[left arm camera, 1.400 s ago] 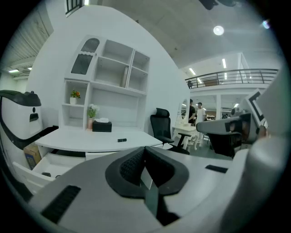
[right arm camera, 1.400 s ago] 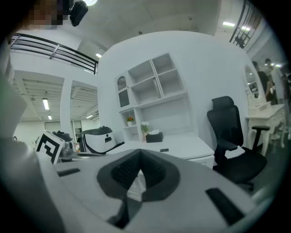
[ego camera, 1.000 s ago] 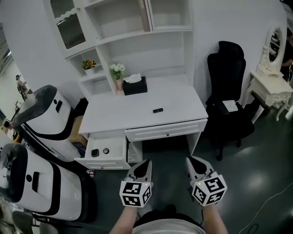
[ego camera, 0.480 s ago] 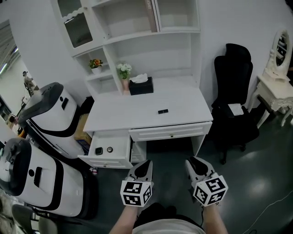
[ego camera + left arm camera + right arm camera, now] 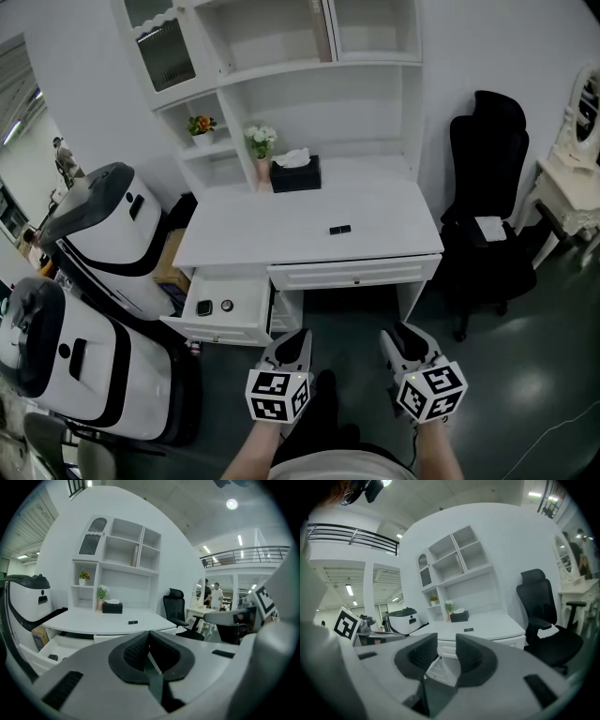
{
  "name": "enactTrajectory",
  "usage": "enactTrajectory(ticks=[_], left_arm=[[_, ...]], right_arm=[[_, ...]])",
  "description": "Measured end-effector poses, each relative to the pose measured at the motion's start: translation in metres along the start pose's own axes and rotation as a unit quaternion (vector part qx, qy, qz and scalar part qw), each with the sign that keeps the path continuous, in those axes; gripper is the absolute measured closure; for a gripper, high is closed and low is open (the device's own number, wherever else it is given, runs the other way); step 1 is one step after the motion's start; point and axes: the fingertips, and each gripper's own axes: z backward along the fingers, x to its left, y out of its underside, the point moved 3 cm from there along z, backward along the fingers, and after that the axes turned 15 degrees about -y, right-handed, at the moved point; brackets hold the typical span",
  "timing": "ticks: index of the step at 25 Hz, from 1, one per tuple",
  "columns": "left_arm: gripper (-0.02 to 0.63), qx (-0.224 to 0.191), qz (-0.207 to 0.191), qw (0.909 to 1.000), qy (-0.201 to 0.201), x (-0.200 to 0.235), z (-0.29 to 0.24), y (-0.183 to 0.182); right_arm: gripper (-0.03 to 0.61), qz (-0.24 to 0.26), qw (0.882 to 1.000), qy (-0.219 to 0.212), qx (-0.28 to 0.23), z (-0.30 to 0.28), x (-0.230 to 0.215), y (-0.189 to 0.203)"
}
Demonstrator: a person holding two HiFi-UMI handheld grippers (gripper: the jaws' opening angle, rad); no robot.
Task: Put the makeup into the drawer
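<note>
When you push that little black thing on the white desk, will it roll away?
Probably not: the little black thing looks flat and boxy, so it should slide rather than roll. It looks tiny beside the tissue box, so it is likely light.

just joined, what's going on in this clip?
A person faces a white desk with a tool in each hand, neither touching anything. The left tool is shut and empty. The right tool has just been opening its jaws, with nothing between them. A small black item, likely the makeup, lies on the desktop. The left drawer is pulled open with two small items already inside.
</note>
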Motion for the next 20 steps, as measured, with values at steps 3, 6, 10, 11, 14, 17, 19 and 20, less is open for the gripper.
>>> enactTrajectory(ticks=[3, 6, 10, 11, 14, 17, 19, 20], left_arm=[[0.612, 0.002, 0.001, 1.0, 0.001, 0.006, -0.017, -0.001], [0.612, 0.003, 0.004, 1.0, 0.001, 0.014, -0.04, -0.004], [0.612, 0.004, 0.01, 0.9999, 0.004, 0.027, -0.079, -0.012], [0.612, 0.004, 0.011, 0.9999, 0.005, 0.031, -0.09, -0.015], [0.612, 0.006, 0.015, 0.9998, 0.009, 0.041, -0.123, -0.023], [0.612, 0.01, 0.019, 0.9997, 0.013, 0.053, -0.156, -0.029], [0.612, 0.013, 0.021, 0.9996, 0.016, 0.06, -0.177, -0.033], [0.612, 0.015, 0.022, 0.9995, 0.018, 0.064, -0.186, -0.035]], right_arm=[[0.464, -0.003, 1.0, 0.002, 0.002, -0.013, -0.01, 0.001], [0.451, -0.005, 1.0, 0.007, 0.006, -0.031, -0.022, -0.001], [0.445, -0.006, 1.0, 0.012, 0.014, -0.061, -0.046, -0.006], [0.443, -0.006, 1.0, 0.013, 0.015, -0.071, -0.053, -0.009], [0.443, -0.007, 1.0, 0.018, 0.019, -0.101, -0.076, -0.016], [0.443, -0.007, 1.0, 0.021, 0.022, -0.13, -0.097, -0.024], [0.443, -0.007, 0.999, 0.023, 0.026, -0.147, -0.108, -0.027], [0.443, -0.007, 0.999, 0.024, 0.03, -0.155, -0.113, -0.029]])
